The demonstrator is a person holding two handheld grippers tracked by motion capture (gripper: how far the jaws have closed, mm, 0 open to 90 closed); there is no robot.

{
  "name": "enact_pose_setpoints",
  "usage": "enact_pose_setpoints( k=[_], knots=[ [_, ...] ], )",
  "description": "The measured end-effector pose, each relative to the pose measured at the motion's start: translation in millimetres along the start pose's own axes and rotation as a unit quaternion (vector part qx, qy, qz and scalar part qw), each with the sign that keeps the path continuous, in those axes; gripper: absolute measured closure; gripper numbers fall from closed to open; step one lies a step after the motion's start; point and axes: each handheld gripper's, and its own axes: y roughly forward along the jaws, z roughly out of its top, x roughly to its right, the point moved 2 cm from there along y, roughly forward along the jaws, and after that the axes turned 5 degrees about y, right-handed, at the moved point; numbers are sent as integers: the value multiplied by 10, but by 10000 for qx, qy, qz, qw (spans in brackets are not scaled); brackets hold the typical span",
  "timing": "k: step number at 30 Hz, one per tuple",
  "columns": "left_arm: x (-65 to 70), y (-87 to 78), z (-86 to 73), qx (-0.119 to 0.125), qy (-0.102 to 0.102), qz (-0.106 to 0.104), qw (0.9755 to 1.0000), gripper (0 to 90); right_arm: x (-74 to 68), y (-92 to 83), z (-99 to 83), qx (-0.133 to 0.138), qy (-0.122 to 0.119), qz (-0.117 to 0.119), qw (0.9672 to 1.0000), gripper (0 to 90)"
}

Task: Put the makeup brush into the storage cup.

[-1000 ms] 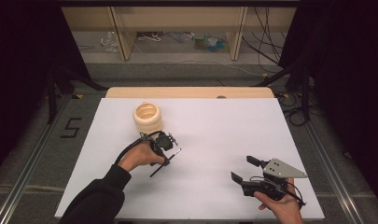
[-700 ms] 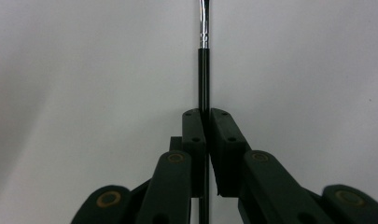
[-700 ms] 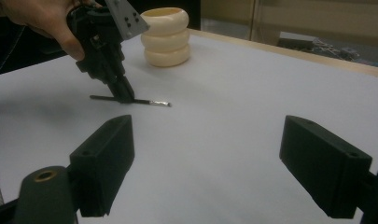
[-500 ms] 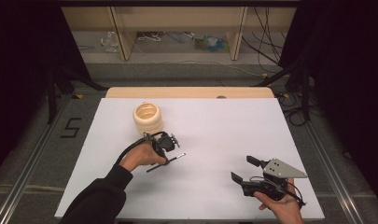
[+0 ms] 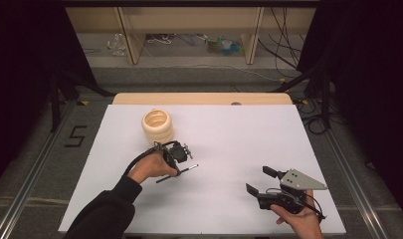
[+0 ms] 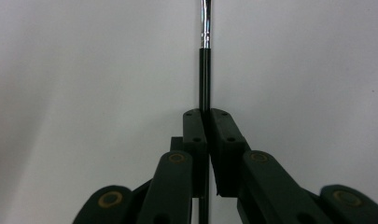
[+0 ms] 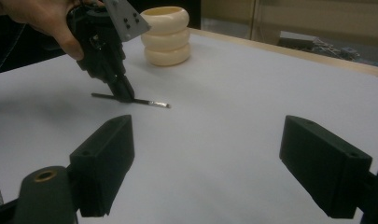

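A thin black stick with a silver metal tip [image 5: 189, 169] lies low over the white table sheet, left of centre. My left gripper [image 5: 177, 172] points down on it, jaws shut on its black shaft. In the left gripper view the stick [image 6: 204, 70] runs straight up from between the closed pads of that gripper [image 6: 206, 114]. The right gripper view shows the same grip [image 7: 122, 95], with the stick [image 7: 149, 101] nearly flat and its tip pointing right. My right gripper [image 5: 259, 180] rests near the front right, open [image 7: 207, 135], with nothing between its jaws.
A cream ribbed ring-shaped pot [image 5: 157, 125] stands behind the left gripper, also seen as the cream pot [image 7: 166, 35] in the right gripper view. The white sheet [image 5: 239, 129] ends in a wooden strip [image 5: 204, 98] at the far edge. Cables lie on the floor beyond.
The stick has swung slightly flatter under the left gripper, whose jaws have closed on it. Both hands kept their places.
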Motion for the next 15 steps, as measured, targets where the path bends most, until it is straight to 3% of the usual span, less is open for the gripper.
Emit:
enact_pose_setpoints(
  k=[15],
  knots=[
    [-6, -83, -20, 328, -14, -254, 9991, 852, -12, 19, -1, 82, 7, 65, 9999, 189]
  ],
)
